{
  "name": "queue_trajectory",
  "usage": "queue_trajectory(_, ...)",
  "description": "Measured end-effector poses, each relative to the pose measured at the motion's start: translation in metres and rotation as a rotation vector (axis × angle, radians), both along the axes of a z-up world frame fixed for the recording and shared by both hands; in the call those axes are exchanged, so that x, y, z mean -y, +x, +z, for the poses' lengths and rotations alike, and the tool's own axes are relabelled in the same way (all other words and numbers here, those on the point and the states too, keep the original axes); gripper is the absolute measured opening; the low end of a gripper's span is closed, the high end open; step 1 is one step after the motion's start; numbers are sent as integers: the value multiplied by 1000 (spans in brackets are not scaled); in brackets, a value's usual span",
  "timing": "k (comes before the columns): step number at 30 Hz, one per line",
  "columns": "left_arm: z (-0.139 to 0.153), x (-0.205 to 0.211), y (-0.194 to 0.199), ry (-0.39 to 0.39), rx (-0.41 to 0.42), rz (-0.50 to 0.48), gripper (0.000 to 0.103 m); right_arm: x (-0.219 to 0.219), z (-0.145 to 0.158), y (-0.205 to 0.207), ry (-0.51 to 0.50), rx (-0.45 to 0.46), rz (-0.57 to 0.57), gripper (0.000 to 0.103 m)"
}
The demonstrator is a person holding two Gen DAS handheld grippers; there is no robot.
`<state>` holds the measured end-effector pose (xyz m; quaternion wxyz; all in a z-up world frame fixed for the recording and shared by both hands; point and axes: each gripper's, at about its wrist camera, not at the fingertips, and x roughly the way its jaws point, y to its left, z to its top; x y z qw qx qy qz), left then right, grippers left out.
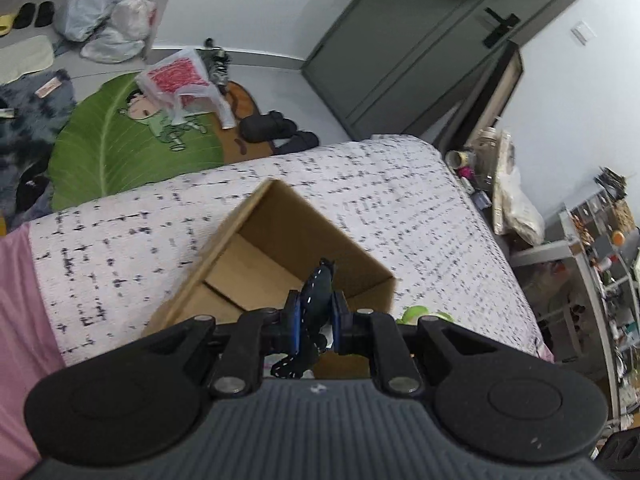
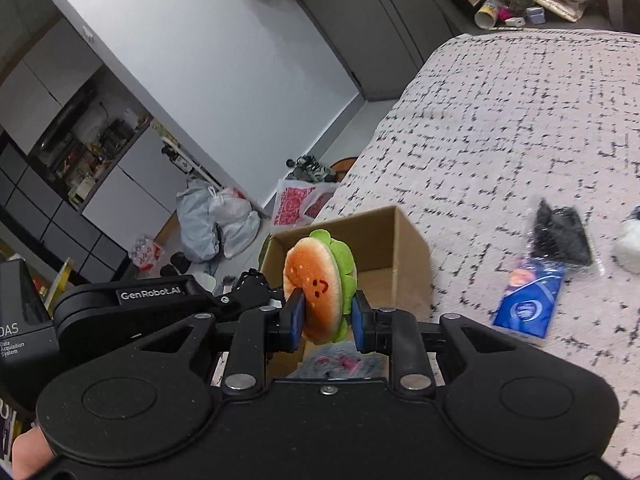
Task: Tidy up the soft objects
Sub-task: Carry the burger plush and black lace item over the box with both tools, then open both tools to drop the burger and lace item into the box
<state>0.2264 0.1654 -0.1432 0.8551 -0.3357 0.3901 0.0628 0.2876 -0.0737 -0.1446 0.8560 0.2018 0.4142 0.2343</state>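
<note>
An open cardboard box (image 1: 256, 240) stands on the bed; it also shows in the right wrist view (image 2: 404, 232). My left gripper (image 1: 316, 314) is shut on a dark blue soft item with white stitching (image 1: 316, 288), held over the box's near edge. My right gripper (image 2: 326, 314) is shut on a burger plush toy (image 2: 320, 280) with an orange bun and green lettuce, held above the box. A fluffy grey-pink soft thing (image 2: 340, 364) lies just under the right gripper. The other gripper's body (image 2: 152, 300) is to its left.
The bed has a white cover with black marks (image 2: 500, 120). A blue packet with black contents (image 2: 540, 276) and a white soft item (image 2: 630, 244) lie on the bed at right. A green plush (image 1: 416, 314) peeks beside the box. Bags (image 1: 104, 20) and a leaf rug (image 1: 120, 152) cover the floor.
</note>
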Motion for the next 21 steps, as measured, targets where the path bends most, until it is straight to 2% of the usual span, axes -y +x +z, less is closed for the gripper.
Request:
queue_trajectory(3,2,-2,-1,69,-3,25,14,-13,-2,1,-2,-4,9,24)
queue_trajectory(9,-5,-9,1,58,-34,30,14,-27,-3,6,-16,-2,13,24)
queue_trajectory(13,-6,-13,2,70,-59,54,18,-29,-3,7,-28,-11,15,35)
queue_trajectory(14,-7,-13,4,78,-76,60,23,-28,-4,8,-29,-15,10,39)
queue_trajectory(15,-8,-14,4,76,-87,65,27,-27,-4,8,-31,-20,2,47)
queue_trajectory(16,-9,-15,4,69,-94,71,35,-25,-3,7,-33,-22,-6,52)
queue_trajectory(20,-6,-16,1,57,-76,81,57,-11,0,4,-41,-21,-17,60)
queue_trajectory(21,-5,-16,1,53,-73,82,60,-6,1,3,-42,-22,-22,64)
